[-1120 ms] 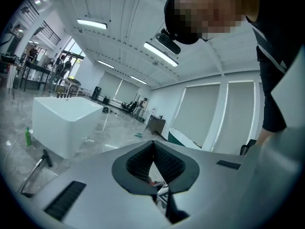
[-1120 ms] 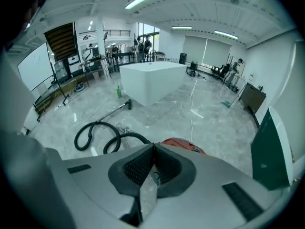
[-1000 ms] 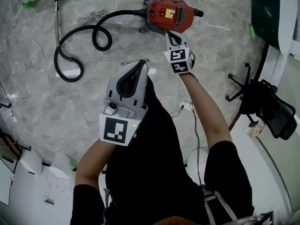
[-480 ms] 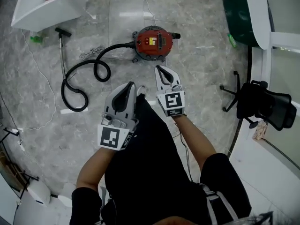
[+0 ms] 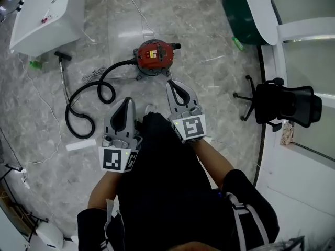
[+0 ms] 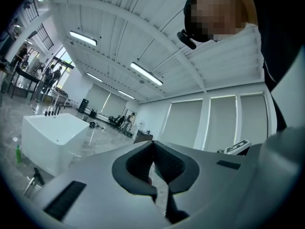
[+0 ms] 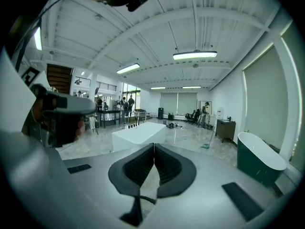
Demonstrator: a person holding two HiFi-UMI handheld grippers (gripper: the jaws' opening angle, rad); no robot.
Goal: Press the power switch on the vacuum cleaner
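Note:
The red vacuum cleaner stands on the grey marble floor, its black hose looping away to the left toward a nozzle. My right gripper is held in front of my body, well short of the vacuum, jaws shut and empty. Beside it, my left gripper is also shut and empty, farther from the vacuum. In the left gripper view the left gripper points up at the ceiling and far windows. In the right gripper view the right gripper points across the hall. The vacuum appears in neither gripper view.
A white tub stands at the far left and a dark green tub at the far right. A black office chair stands to the right. Thin white cables trail over the floor on the left.
My right gripper has drawn back from the vacuum's top toward my body. The left gripper has come down and back too. The head view has risen, so the vacuum looks smaller and farther.

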